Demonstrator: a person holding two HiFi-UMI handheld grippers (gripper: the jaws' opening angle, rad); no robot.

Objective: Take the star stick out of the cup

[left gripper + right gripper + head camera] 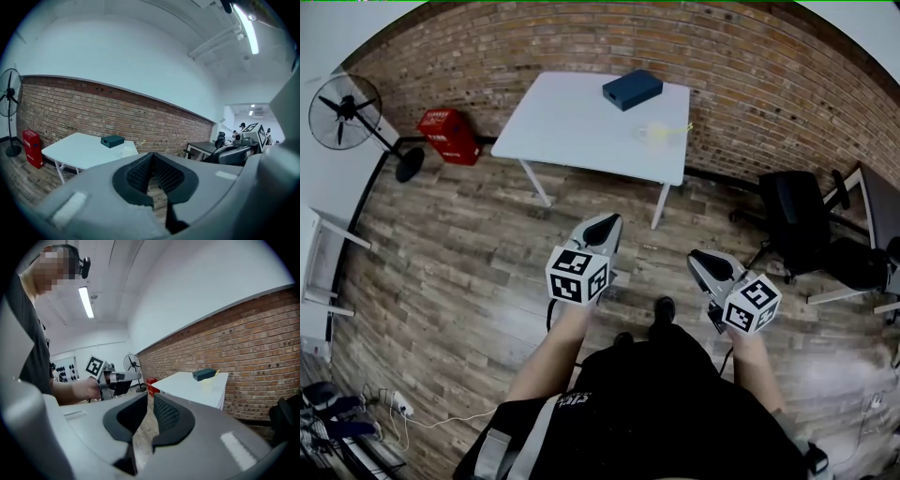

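Observation:
A pale cup [654, 134] stands on the far right part of the white table [572, 122], with the yellow star stick [680, 127] leaning out of it to the right. Both grippers are held over the wooden floor, well short of the table. My left gripper [602, 225] has its tips together and nothing in it. My right gripper [705, 258] shows a narrow gap between its pads, also with nothing in it. The left gripper view shows the cup [126, 152] beyond the left gripper [151, 155]. The right gripper view shows the cup [206, 382] beyond the right gripper [151, 397].
A dark blue box [632, 89] lies on the table behind the cup. A red box [448, 136] and a standing fan [344, 111] are at the left by the brick wall. A black office chair [797, 220] and a desk stand at the right.

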